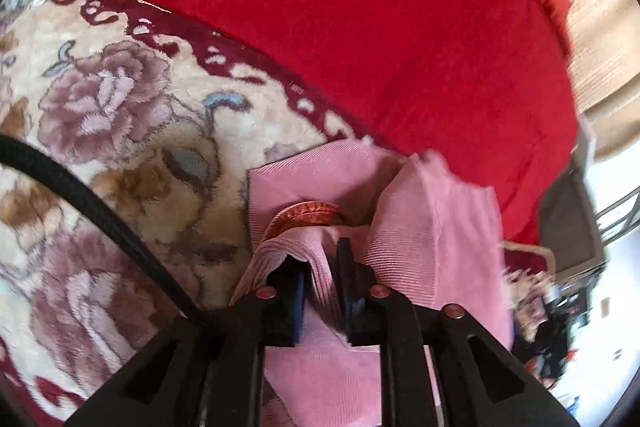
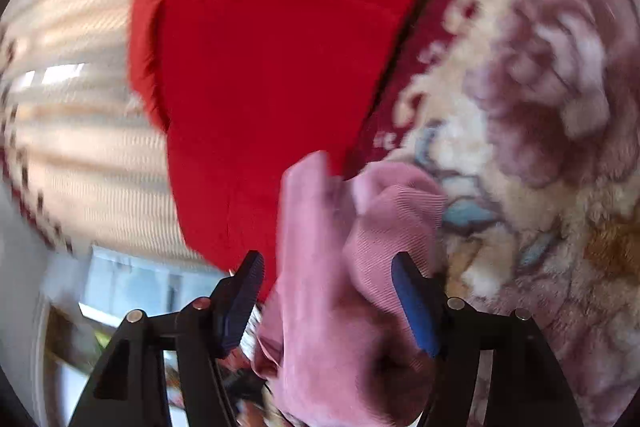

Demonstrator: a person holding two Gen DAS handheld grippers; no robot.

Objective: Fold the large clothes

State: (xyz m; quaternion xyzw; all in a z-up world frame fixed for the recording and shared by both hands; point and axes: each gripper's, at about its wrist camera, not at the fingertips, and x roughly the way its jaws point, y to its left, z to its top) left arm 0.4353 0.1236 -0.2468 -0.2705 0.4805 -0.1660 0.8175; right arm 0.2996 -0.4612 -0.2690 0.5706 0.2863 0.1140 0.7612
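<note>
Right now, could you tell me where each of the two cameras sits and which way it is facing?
Left wrist: on the left gripper, looking down along its fingers at the pink garment, whose ribbed edge is between them, on the floral blanket.
Right wrist: on the right gripper, jaws apart around the pink garment, the view blurred.
Shared: the pink garment, the floral blanket and the red cloth. No hand shows.
</note>
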